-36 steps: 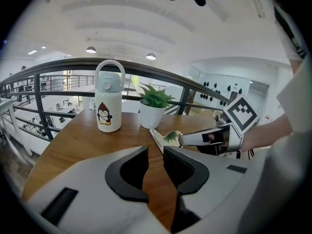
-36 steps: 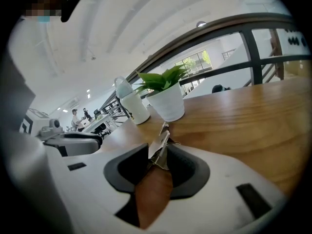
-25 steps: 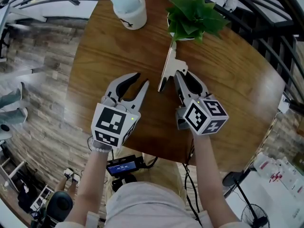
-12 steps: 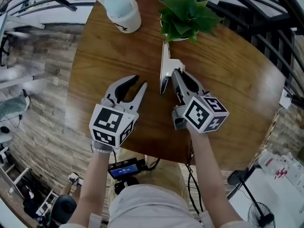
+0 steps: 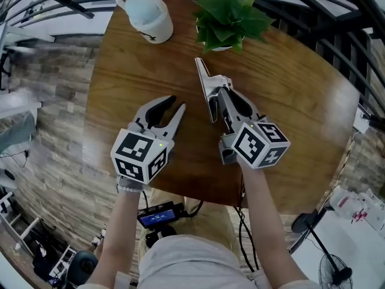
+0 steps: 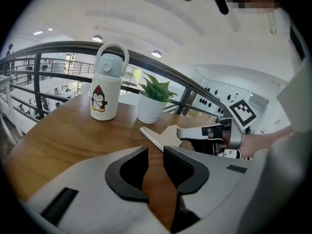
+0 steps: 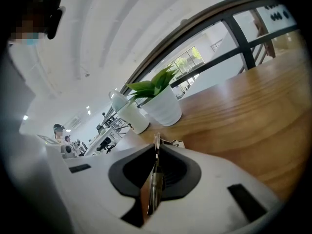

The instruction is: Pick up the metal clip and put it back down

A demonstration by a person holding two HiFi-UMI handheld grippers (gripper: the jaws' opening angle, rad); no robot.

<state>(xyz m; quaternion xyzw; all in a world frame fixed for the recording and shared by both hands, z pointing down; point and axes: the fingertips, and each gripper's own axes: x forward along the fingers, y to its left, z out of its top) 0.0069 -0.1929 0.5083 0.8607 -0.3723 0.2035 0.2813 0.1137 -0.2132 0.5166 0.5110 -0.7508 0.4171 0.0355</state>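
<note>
Right gripper point(image 5: 220, 96) — jaws just closing — clamps the metal clip point(image 5: 203, 74).

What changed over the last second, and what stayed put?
The right gripper has just been closing its jaws and now pinches the clip, whose far end has swung left in the head view. Whether it has left the table is unclear. The left gripper stayed open and empty beside it. The bottle and plant did not move.
</note>
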